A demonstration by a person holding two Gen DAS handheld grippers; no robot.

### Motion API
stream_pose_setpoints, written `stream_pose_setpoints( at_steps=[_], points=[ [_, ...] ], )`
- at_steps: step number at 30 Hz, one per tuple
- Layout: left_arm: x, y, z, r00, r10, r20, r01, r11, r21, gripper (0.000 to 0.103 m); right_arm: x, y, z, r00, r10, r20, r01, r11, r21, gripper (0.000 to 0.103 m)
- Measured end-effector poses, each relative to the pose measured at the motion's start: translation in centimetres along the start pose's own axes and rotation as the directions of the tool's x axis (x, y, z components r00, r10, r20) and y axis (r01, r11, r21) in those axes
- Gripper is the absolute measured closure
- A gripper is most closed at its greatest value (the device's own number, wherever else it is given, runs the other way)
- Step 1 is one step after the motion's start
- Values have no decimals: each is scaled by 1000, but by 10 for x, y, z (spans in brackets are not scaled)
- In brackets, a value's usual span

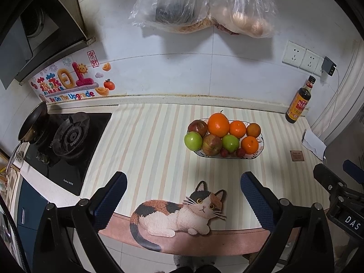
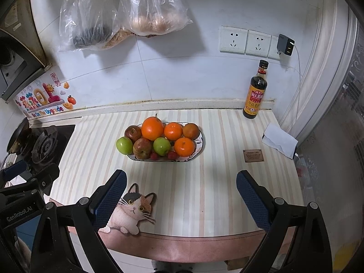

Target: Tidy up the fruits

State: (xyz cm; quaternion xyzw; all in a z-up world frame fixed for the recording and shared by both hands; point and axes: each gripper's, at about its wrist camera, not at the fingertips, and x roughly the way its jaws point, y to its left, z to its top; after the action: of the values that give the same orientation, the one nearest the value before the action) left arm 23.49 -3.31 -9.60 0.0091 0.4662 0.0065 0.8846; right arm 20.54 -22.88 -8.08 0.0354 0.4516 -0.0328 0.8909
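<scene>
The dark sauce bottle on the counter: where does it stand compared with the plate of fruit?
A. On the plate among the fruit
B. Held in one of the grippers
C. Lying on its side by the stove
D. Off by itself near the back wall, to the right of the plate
D: the sauce bottle stands upright by the back wall below the sockets, well apart from the fruit plate, and both grippers are open and hold nothing.

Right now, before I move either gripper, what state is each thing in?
Left gripper: open, holding nothing.
Right gripper: open, holding nothing.
Fruit plate: full, fruit heaped on it.
Big orange: on top of the heap.
Leftmost green apple: at the plate's left edge, overhanging.
Sauce bottle: upright, capped.
Stove burner: unlit, no pot on it.
Charger: plugged in.
</scene>
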Motion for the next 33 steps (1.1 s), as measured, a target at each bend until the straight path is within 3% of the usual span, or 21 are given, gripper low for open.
stream_pose_setpoints(
  at_steps=[33],
  points=[
    [1,6,-6,1000,2,8,-2,1000,5,1,4,7,2,1000,9,-20,-9,1000,-22,4]
  ],
)
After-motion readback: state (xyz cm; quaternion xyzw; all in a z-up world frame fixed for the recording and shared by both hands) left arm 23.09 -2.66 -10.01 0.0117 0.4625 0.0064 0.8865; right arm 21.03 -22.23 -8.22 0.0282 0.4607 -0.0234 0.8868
